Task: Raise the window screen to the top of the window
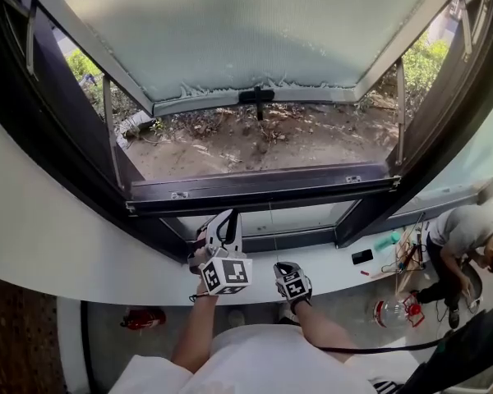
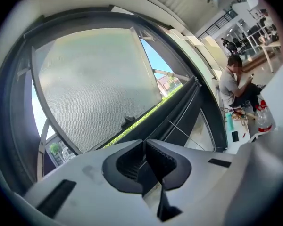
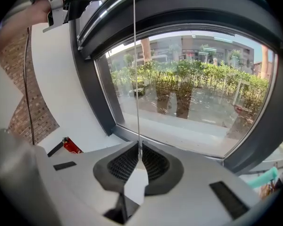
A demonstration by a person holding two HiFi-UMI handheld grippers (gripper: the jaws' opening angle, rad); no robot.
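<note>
Left tool (image 2: 144,145) below grey mesh screen (image 1: 255,31)

Grey mesh window screen (image 1: 246,23), partly raised, covers the window's upper part

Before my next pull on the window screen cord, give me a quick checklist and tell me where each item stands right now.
1. Right tongs gripping the cord: ok, shut on it.
2. Left tongs gripping the cord: cannot tell; the jaws are together, but no cord shows between them.
3. Cord straight above the right tongs: ok, it runs up in a clean line.
4. Screen at the top: not ok; its handle hangs partway, with open window beneath.
5. Seated person clear of the window: ok, off to the right.
</note>
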